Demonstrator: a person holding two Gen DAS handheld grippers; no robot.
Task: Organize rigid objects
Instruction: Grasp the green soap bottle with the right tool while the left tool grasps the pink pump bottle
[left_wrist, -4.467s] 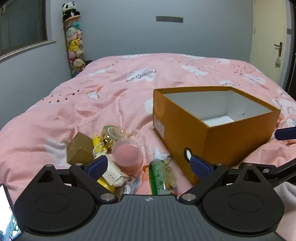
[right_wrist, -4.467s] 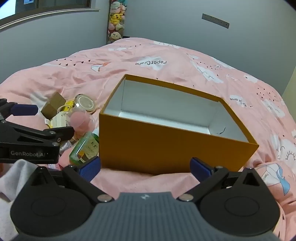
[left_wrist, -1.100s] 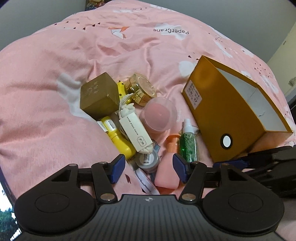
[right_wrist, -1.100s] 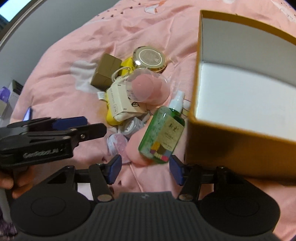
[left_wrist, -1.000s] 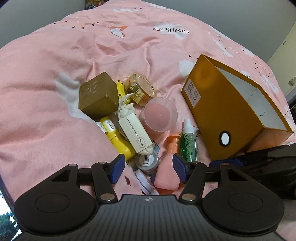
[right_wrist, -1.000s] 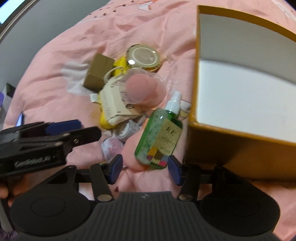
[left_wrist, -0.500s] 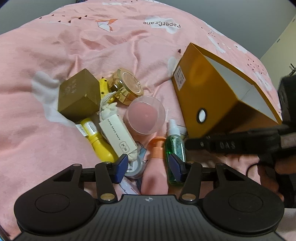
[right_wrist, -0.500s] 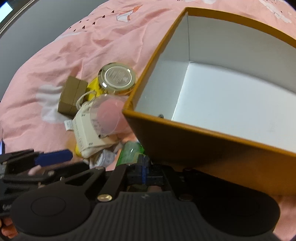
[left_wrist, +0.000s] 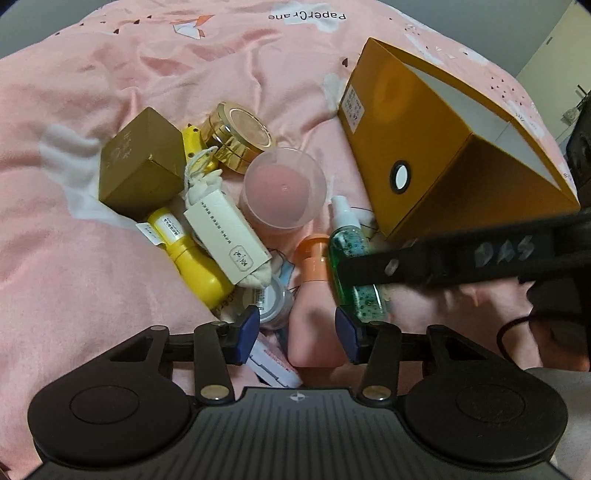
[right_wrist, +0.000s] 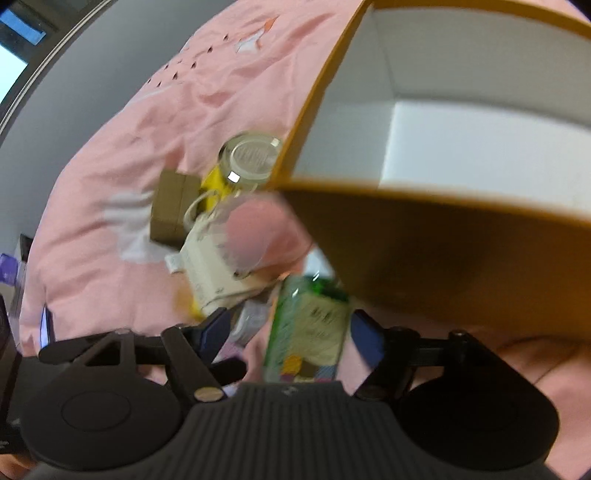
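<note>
Both grippers, left gripper (left_wrist: 297, 328) and right gripper (right_wrist: 291, 332), gape around smooth plastic bottles.

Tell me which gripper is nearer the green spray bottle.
Right. The right gripper has its open fingers on either side of the green spray bottle, not yet closed on it. The left gripper straddles the neighbouring pink bottle, beside the green one.

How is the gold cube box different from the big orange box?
The gold cube box is small, closed and sits in the pile of toiletries; the orange box is far larger, open-topped with a white inside, and stands beside the pile. The orange one also carries a white label. Both rest on the pink bedspread.
</note>
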